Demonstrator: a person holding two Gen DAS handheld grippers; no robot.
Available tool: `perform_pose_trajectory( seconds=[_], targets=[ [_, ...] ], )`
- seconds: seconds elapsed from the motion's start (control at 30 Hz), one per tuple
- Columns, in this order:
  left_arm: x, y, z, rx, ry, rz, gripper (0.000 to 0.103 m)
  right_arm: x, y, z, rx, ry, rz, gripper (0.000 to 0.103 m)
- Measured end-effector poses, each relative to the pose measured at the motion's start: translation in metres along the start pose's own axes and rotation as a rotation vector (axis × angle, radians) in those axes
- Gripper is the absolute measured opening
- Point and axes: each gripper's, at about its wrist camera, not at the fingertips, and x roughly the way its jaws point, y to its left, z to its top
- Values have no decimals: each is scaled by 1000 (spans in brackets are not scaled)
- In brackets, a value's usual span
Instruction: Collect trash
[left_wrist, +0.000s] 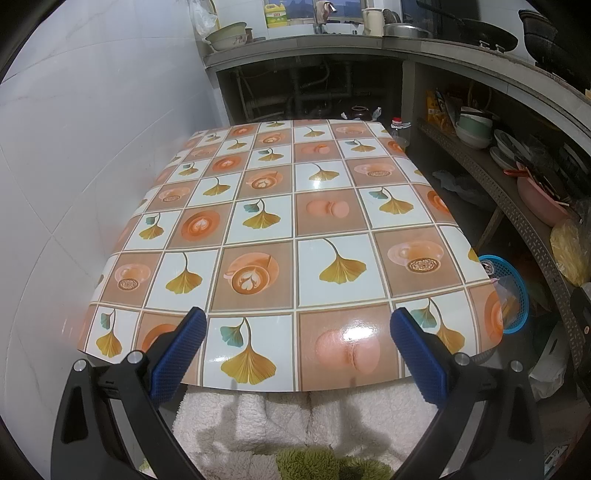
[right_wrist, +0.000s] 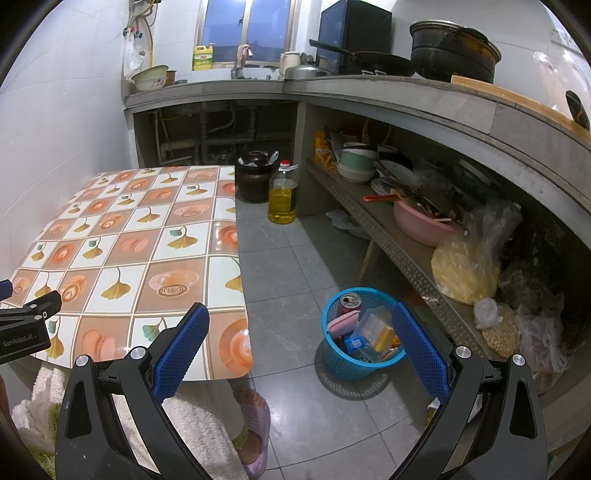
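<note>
1. Trash (right_wrist: 364, 332) already sits in the blue basket (right_wrist: 343, 363) on the floor to the right of the bench (right_wrist: 155, 236): a can, a pink pouch and clear wrappers. The bench top shows nothing left to pick up, so the task looks near its end.
2. Your right gripper (right_wrist: 299, 334) hangs above the floor between bench corner and basket, jaws spread wide with nothing in them. Drop it carelessly and the right jaw could clip the basket rim and tip the light basket over, spilling what is collected.
3. Your left gripper (left_wrist: 297, 341) hovers over the near bench edge, jaws likewise spread and bare. Closing here would only scrape the glossy cloth.
4. A slippered foot (right_wrist: 255, 424) rests near the basket; a step could knock it.
5. The oil bottle (right_wrist: 282, 194) and the bags on the low shelf (right_wrist: 402, 251) are stores, not rubbish. Mistaking them would be easy from this angle.
</note>
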Motion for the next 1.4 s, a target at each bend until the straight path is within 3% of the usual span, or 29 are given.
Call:
perform_pose_trajectory(
  seconds=[1.4],
  targets=[
    [1, 0, 1, 1, 1, -1, 98, -1, 4, 4, -1, -5, 3, 95]
  ],
)
